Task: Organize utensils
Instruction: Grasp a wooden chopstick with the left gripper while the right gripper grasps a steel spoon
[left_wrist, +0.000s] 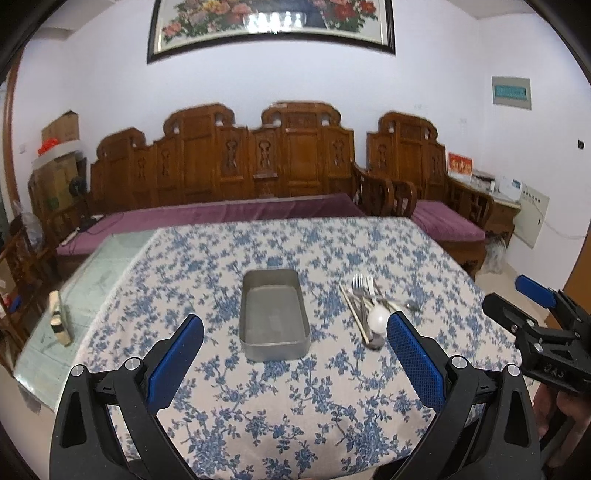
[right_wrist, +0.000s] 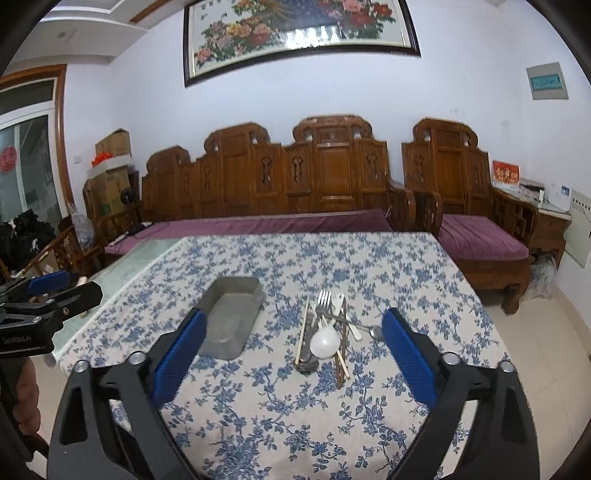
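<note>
On floral tablecloth (right_wrist: 295, 406): utensil pile (right_wrist: 325, 332) at 12 o'clock from right gripper (right_wrist: 293, 354), metal tray (right_wrist: 231, 317) at 10, empty. Both grippers, left gripper (left_wrist: 295, 354) too, jaws wide, holding nothing. Step: approach. Next: descend, pinch single utensil, carry to tray.

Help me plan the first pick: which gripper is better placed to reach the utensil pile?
Right. The utensil pile lies centred ahead of the open right gripper; the left gripper faces the empty metal tray.
</note>
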